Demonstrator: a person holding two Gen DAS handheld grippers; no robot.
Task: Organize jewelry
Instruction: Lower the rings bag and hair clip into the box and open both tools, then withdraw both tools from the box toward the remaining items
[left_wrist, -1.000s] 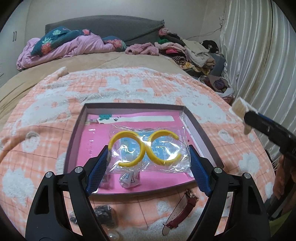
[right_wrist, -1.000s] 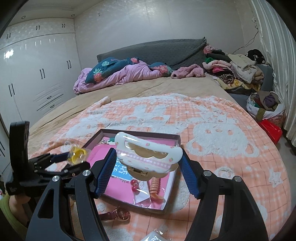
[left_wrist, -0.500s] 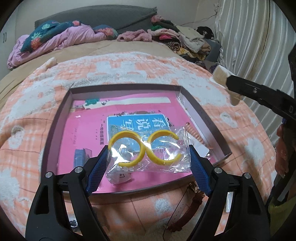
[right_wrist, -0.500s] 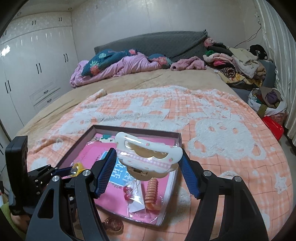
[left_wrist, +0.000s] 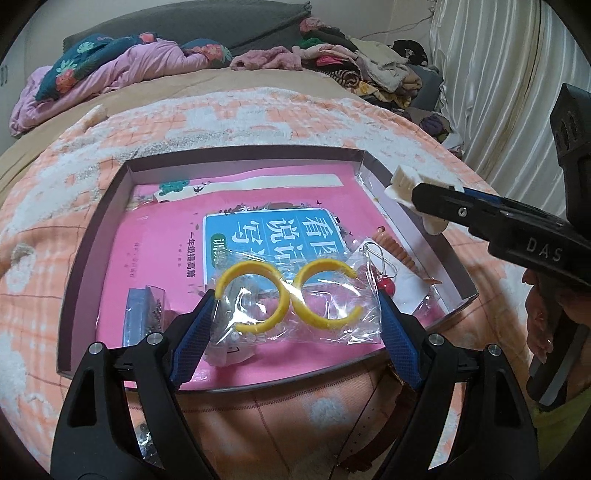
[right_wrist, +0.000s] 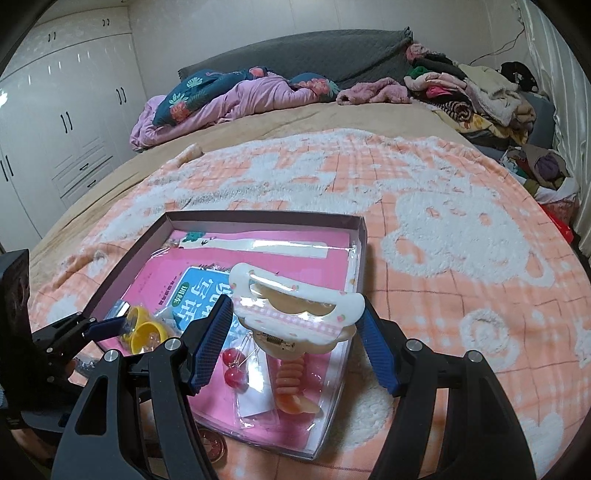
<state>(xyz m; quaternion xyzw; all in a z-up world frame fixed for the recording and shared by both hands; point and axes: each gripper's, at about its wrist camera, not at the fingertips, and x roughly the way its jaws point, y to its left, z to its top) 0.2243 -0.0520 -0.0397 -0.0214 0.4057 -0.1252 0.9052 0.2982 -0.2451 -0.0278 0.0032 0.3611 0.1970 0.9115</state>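
Note:
My left gripper (left_wrist: 295, 314) is shut on a clear bag of two yellow hoop earrings (left_wrist: 291, 295), held over the near part of the shallow box (left_wrist: 92, 240) with a pink book inside. My right gripper (right_wrist: 295, 328) is shut on a white hair claw clip (right_wrist: 295, 306), held over the box's right side (right_wrist: 360, 236). In the left wrist view the clip (left_wrist: 404, 184) and the right gripper (left_wrist: 480, 218) show above the box's right wall. In the right wrist view the earrings (right_wrist: 142, 328) show at the left.
In the box lie red cherry earrings (right_wrist: 232, 365), an orange spiral hair tie (right_wrist: 291, 376) and a small bag of beads (left_wrist: 146, 306). A watch strap (left_wrist: 365, 435) and small trinkets (left_wrist: 146, 446) lie on the orange blanket before the box. Bedding and clothes are piled at the far end.
Both grippers have moved forward and lower over the box, each keeping its hold. The right gripper with the clip has come closer over the box's right wall.

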